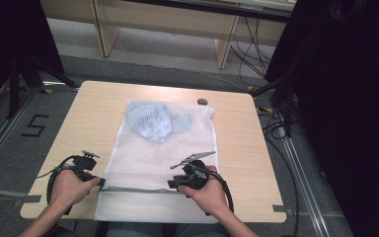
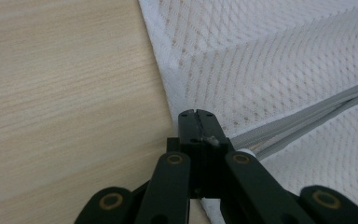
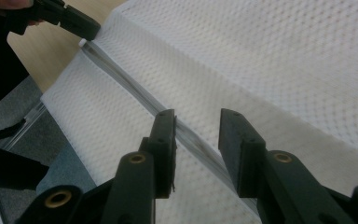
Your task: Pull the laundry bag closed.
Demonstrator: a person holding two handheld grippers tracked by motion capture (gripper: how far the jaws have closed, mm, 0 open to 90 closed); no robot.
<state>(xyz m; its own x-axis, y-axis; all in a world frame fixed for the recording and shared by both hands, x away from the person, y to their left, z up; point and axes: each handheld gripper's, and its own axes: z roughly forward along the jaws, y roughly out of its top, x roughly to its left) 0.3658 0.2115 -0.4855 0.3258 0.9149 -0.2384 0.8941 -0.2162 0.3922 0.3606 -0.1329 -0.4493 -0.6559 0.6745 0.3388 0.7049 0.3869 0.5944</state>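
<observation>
My left gripper (image 2: pixel 196 114) is clamped on the white mesh laundry bag (image 1: pixel 165 148) at its zipper (image 3: pixel 186 135) end. My right gripper (image 3: pixel 196 140) stands wide over the zipper, gripping nothing.

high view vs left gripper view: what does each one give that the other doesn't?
High view: the pale blue garment inside the mesh laundry bag, the right gripper with jaws open at the zipper, the small dark disc at the table's far edge, the floor.

Left gripper view: the left gripper shut on the zipper's end at the bag's edge, the mesh weave close up.

Both: bag, zipper, wooden table, left gripper.
</observation>
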